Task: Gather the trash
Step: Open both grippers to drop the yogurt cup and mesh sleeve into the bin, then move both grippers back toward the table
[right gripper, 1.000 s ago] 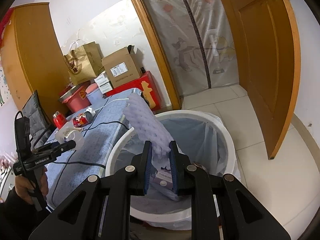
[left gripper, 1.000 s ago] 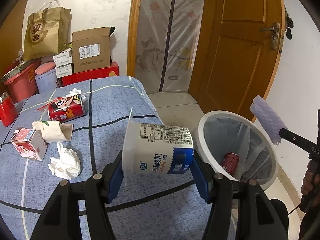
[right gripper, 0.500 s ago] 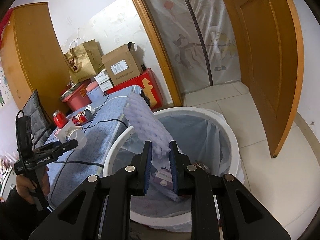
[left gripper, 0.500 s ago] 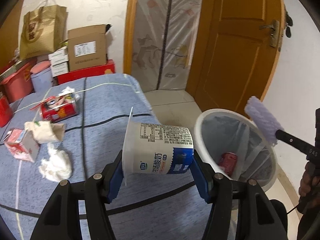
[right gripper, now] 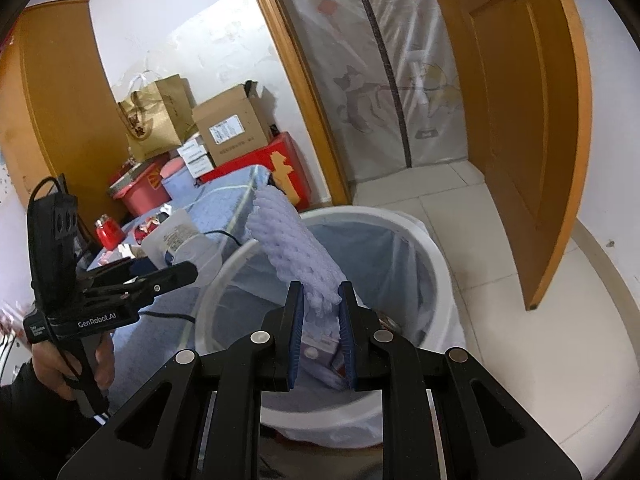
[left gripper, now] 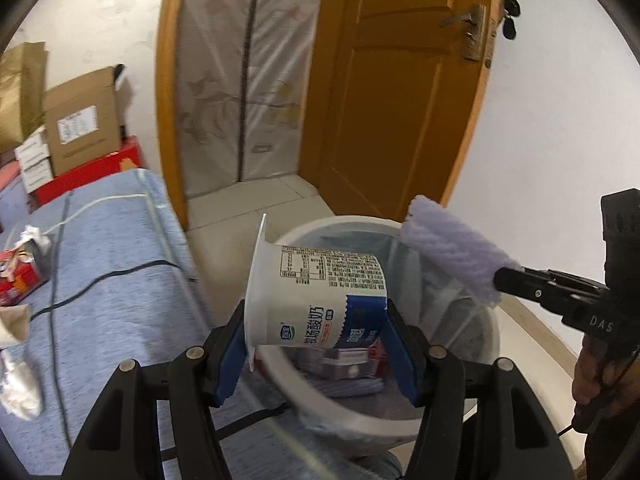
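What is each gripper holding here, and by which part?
The left gripper clamps a yogurt cup lying sideways, pads on its rim and base. The right gripper pinches the lower end of a purple foam sleeve.

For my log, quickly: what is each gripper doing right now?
Left gripper: shut on the yogurt cup, over the trash bin.
Right gripper: shut on the purple foam sleeve.

Both wrist views look closely down into the white bin [left gripper: 490,336] [right gripper: 434,264].
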Action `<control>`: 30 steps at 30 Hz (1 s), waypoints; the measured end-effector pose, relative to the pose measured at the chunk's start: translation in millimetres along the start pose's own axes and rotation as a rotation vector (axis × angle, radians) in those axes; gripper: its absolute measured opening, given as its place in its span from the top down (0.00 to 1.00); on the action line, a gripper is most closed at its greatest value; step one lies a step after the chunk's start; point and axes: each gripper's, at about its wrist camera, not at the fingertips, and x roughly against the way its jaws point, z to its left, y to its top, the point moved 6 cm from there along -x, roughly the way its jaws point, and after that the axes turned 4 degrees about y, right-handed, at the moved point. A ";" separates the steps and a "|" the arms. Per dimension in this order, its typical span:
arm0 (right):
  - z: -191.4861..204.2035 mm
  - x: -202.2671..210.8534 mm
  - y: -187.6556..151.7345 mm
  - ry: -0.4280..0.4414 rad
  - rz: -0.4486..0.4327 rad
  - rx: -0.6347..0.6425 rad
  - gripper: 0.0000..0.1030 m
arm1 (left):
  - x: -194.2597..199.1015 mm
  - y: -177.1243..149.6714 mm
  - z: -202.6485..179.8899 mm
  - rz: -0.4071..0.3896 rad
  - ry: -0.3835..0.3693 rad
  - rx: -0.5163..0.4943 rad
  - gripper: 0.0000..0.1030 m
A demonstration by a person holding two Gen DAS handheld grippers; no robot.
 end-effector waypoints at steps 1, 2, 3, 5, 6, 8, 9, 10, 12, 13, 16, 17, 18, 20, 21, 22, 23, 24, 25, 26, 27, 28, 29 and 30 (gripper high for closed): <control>-1.6 -0.1 -1.3 -0.004 0.005 -0.002 0.83 | -4.1 -0.3 -2.8 0.009 -0.010 -0.004 0.39; -3.3 -0.5 -3.0 -0.009 0.010 -0.003 0.83 | -7.1 -0.9 -5.2 0.014 -0.014 -0.010 0.39; -4.9 -1.2 -5.1 -0.014 0.017 -0.005 0.83 | -9.5 -2.4 -8.3 0.018 -0.018 -0.015 0.39; -9.2 -3.1 -8.2 -0.027 0.030 -0.014 0.83 | -16.0 -4.2 -13.2 0.033 -0.034 -0.023 0.40; -10.7 -3.8 -8.3 -0.033 0.035 -0.017 0.83 | -19.4 -4.7 -15.7 0.039 -0.041 -0.027 0.40; -13.8 -5.6 -9.7 -0.045 0.044 -0.021 0.83 | -25.4 -3.4 -18.7 0.043 -0.047 -0.038 0.40; -15.2 -7.5 -10.2 -0.050 0.050 -0.023 0.83 | -28.6 -3.4 -20.1 0.046 -0.047 -0.041 0.40; -16.3 -8.2 -11.2 -0.055 0.056 -0.023 0.83 | -31.5 -2.9 -20.0 0.052 -0.046 -0.039 0.40; -17.4 -14.1 -12.7 -0.068 0.081 -0.014 0.83 | -34.2 -2.6 -17.1 0.058 -0.048 -0.018 0.39; -17.6 -15.7 -13.3 -0.071 0.090 -0.011 0.83 | -33.5 -1.8 -16.7 0.051 -0.047 -0.012 0.40; -16.8 -21.7 -14.9 -0.077 0.107 0.002 0.83 | -26.4 -0.7 -8.9 0.029 -0.033 0.005 0.40; -17.2 -23.2 -15.0 -0.079 0.111 0.002 0.83 | -24.2 -0.6 -6.8 0.026 -0.029 0.010 0.39; -18.3 -24.6 -14.5 -0.080 0.113 0.001 0.83 | -21.9 -1.1 -3.8 0.025 -0.024 0.015 0.40; -19.2 -27.1 -14.9 -0.083 0.119 -0.003 0.83 | -16.5 -3.5 2.9 0.020 -0.012 0.026 0.40; -19.0 -28.1 -15.5 -0.086 0.121 -0.004 0.82 | -13.6 -4.6 6.0 0.018 -0.009 0.030 0.40; -19.8 -29.1 -15.8 -0.088 0.124 -0.006 0.82 | -10.8 -5.7 7.9 0.015 -0.005 0.035 0.39; -20.2 -30.3 -16.4 -0.090 0.129 -0.007 0.82 | -8.6 -6.1 9.6 0.013 -0.002 0.038 0.39; -20.3 -31.4 -16.4 -0.092 0.133 -0.010 0.82 | -5.9 -6.3 13.1 0.010 0.002 0.041 0.39; -21.3 -32.0 -16.2 -0.094 0.134 -0.013 0.80 | -3.7 -7.1 15.2 0.007 0.005 0.044 0.39; -22.0 -31.9 -16.1 -0.097 0.131 -0.016 0.78 | -1.6 -7.1 17.6 0.005 0.009 0.048 0.39; -20.9 -32.2 -15.0 -0.098 0.126 -0.018 0.71 | 0.6 -7.6 20.2 0.003 0.013 0.053 0.39; -20.5 -31.9 -14.4 -0.096 0.120 -0.021 0.59 | 2.6 -8.5 22.2 0.001 0.017 0.057 0.39; -20.6 -31.2 -13.7 -0.094 0.113 -0.025 0.54 | 4.5 -9.5 25.2 -0.001 0.022 0.062 0.39; -19.8 -30.7 -13.4 -0.092 0.110 -0.026 0.50 | 6.2 -10.5 27.6 -0.003 0.025 0.067 0.39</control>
